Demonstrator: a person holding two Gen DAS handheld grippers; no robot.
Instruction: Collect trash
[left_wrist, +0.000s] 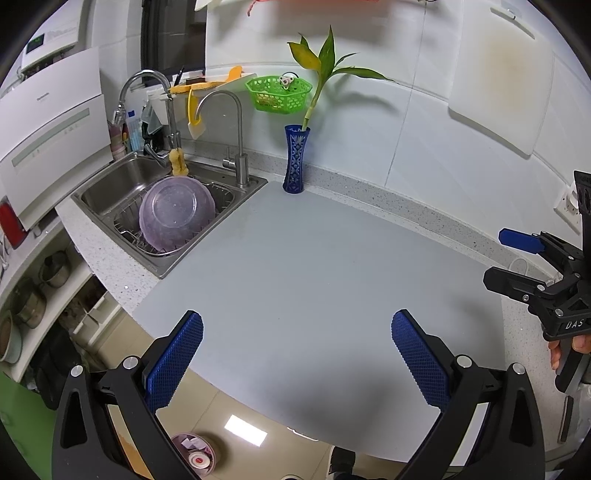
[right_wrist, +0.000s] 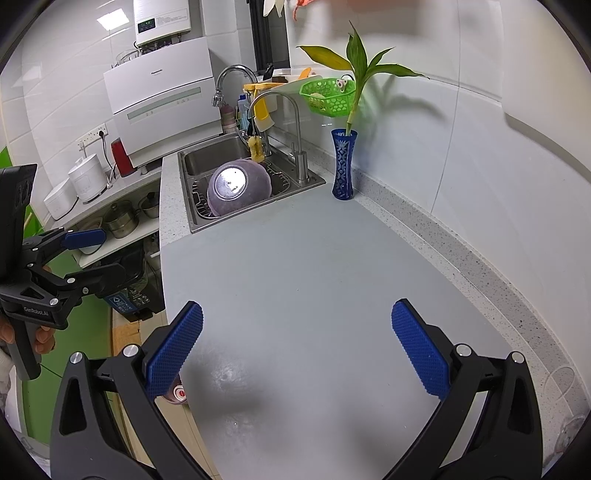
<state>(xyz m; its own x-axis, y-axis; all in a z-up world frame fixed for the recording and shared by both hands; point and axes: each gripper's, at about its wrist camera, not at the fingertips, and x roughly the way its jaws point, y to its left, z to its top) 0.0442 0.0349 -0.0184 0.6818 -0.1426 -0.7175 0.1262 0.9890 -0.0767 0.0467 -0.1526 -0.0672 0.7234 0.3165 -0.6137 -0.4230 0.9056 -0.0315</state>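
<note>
A: Left wrist view: left gripper (left_wrist: 297, 360) is held with jaws wide, nothing between. Counter (left_wrist: 314, 266) is seen bare; one bin (left_wrist: 194, 456) with trash inside sits on the floor below.

B: Right wrist view: right gripper (right_wrist: 297, 354) likewise spread wide, nothing held. Two faucets, one vase (right_wrist: 343, 166) counted. Collection judged finished; next move probably a last check.

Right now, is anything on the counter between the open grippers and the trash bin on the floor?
Nothing visible does. The left gripper and right gripper hover over bare counter; the bin sits past its near edge.
</note>
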